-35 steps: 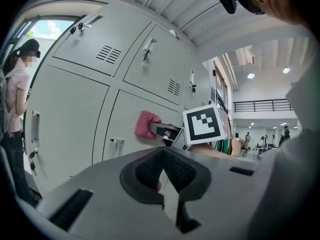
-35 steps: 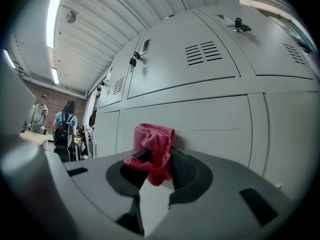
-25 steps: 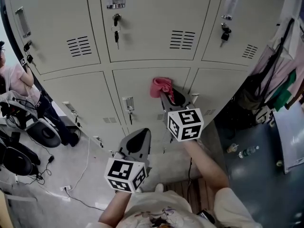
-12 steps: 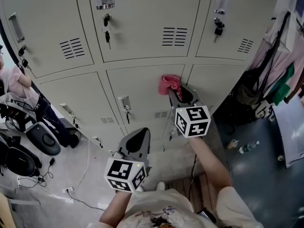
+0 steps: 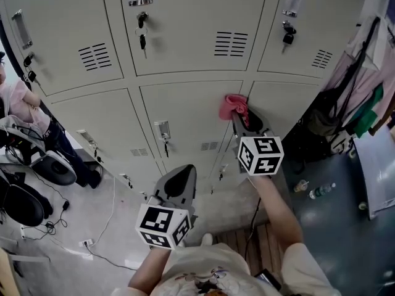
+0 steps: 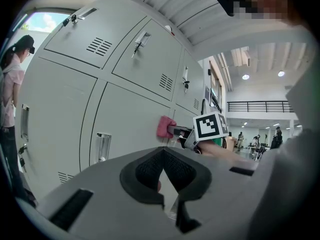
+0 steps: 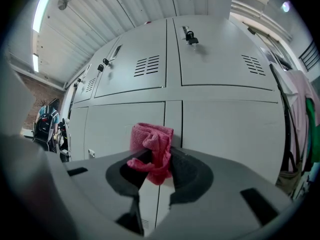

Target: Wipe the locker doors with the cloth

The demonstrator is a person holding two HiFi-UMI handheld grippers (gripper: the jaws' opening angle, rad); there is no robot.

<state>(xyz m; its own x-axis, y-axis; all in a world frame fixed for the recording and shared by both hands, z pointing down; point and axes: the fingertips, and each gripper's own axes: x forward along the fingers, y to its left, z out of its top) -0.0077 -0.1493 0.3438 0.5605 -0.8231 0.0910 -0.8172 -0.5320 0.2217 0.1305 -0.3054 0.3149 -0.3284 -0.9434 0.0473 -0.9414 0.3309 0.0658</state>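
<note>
The pink cloth (image 5: 233, 106) is pressed against the locker doors (image 5: 185, 54), at the top right corner of the lower middle door (image 5: 185, 113), right at the upright strip that divides it from the lower right door (image 5: 287, 106). In the right gripper view the cloth (image 7: 152, 149) is bunched and folded, part of it hanging down between the dark pads. The right gripper (image 5: 241, 115) is clamped on it, reaching forward and up to the doors.

The left gripper (image 5: 184, 172) hangs lower and well apart from the doors, its jaws closed together with nothing between them. Its own view shows the pads meeting at the tips (image 6: 162, 156), with the cloth (image 6: 165, 126) and the other gripper beyond.

Keys (image 5: 142, 40) hang from the lock of the upper middle door. A person (image 5: 18, 100) stands at the left end of the lockers. Clothes (image 5: 364, 91) hang at the right end, and a bottle (image 5: 321, 192) lies on the floor (image 5: 333, 239) below them.
</note>
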